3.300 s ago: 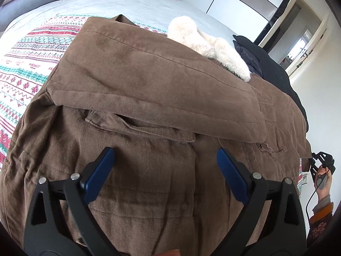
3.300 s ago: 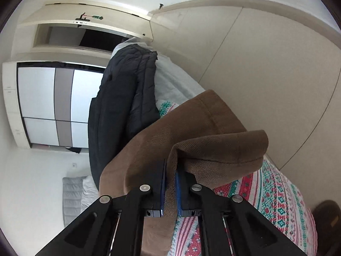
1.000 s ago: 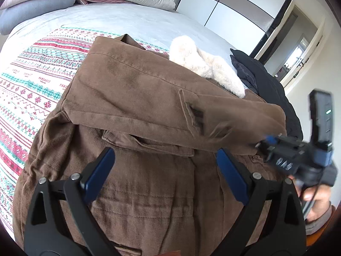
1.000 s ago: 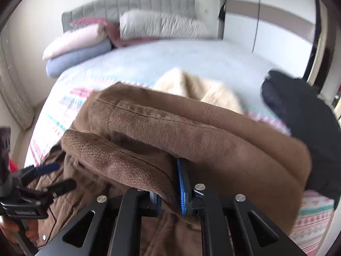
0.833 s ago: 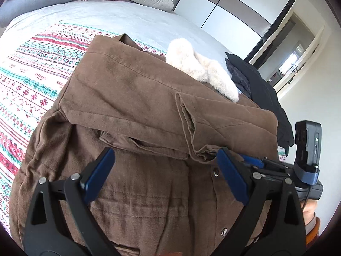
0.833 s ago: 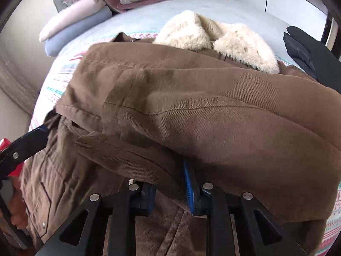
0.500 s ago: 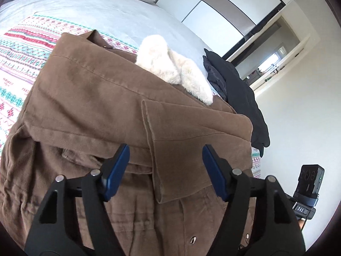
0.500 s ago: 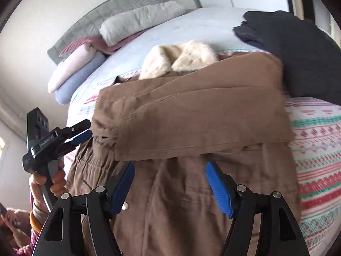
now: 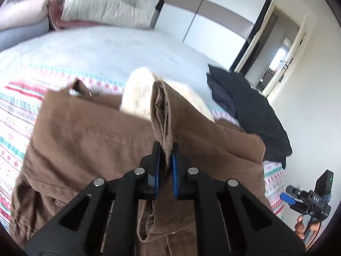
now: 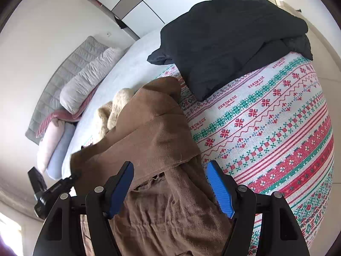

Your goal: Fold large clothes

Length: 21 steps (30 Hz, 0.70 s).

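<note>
A large brown coat (image 9: 85, 140) with a cream fur collar (image 9: 136, 91) lies on the patterned bedspread (image 10: 277, 115). My left gripper (image 9: 165, 149) is shut on the cuff of the coat's brown sleeve (image 9: 166, 111) and holds it lifted above the coat's body. My right gripper (image 10: 170, 183) is open and empty, hovering over the coat's right edge (image 10: 162, 140). The right gripper also shows at the far right of the left wrist view (image 9: 307, 198), and the left gripper at the lower left of the right wrist view (image 10: 51, 192).
A black jacket (image 10: 230, 34) lies bunched on the bed's right side, also in the left wrist view (image 9: 251, 115). Pillows (image 9: 98, 10) are stacked at the headboard. A wardrobe (image 9: 213, 21) and a doorway (image 9: 281, 55) stand beyond the bed.
My right gripper let go of the sleeve after laying it across the coat and drew back to the right. My left gripper closed on the sleeve cuff and lifted it.
</note>
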Available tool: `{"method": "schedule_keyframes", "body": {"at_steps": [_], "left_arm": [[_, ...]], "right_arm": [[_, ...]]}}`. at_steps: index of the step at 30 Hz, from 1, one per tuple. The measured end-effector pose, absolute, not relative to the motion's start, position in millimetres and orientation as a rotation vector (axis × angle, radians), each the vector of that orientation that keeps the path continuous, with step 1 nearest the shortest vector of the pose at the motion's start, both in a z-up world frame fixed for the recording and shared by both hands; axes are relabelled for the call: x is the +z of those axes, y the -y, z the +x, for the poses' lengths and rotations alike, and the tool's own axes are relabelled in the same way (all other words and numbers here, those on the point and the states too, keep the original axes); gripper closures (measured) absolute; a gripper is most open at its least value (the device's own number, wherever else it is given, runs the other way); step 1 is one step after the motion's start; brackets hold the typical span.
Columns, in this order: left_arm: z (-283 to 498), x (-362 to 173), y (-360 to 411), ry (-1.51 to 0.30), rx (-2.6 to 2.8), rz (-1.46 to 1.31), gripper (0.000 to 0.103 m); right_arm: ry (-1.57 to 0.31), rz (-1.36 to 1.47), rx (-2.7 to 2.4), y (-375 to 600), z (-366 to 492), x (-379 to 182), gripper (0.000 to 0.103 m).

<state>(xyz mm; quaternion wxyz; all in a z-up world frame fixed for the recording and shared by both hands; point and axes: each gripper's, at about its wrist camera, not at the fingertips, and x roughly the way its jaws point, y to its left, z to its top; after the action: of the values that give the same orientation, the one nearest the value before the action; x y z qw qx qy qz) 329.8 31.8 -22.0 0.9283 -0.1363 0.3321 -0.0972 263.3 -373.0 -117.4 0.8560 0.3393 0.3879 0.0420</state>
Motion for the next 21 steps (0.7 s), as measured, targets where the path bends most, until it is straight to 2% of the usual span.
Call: {"method": "schedule_keyframes", "body": {"at_steps": [1, 3, 5, 7, 10, 13, 16, 21], "left_arm": [[332, -13, -38, -0.634, -0.135, -0.251, 0.090], [349, -13, -50, -0.651, 0.050, -0.154, 0.076], [363, -24, -63, -0.769, 0.124, -0.122, 0.074], [358, -30, -61, -0.808, 0.027, -0.149, 0.070], [349, -33, -28, -0.815, -0.073, -0.029, 0.050], [357, -30, 24, -0.845, -0.216, 0.127, 0.049], [371, -16, 84, -0.855, -0.357, 0.266, 0.049], [412, -9, 186, -0.893, -0.534, 0.373, 0.049]], "right_arm": [[-0.811, 0.713, 0.083, 375, 263, -118, 0.031], [-0.814, 0.707, 0.064, 377, 262, -119, 0.031], [-0.824, 0.708, 0.064, 378, 263, -122, 0.031], [-0.836, 0.703, 0.070, 376, 268, -124, 0.031], [-0.852, 0.661, 0.071, 368, 274, -129, 0.031], [-0.884, 0.589, 0.120, 352, 288, -137, 0.031], [-0.941, 0.361, 0.173, 330, 301, -142, 0.032], [-0.945, 0.213, 0.270, 317, 318, -150, 0.032]]}}
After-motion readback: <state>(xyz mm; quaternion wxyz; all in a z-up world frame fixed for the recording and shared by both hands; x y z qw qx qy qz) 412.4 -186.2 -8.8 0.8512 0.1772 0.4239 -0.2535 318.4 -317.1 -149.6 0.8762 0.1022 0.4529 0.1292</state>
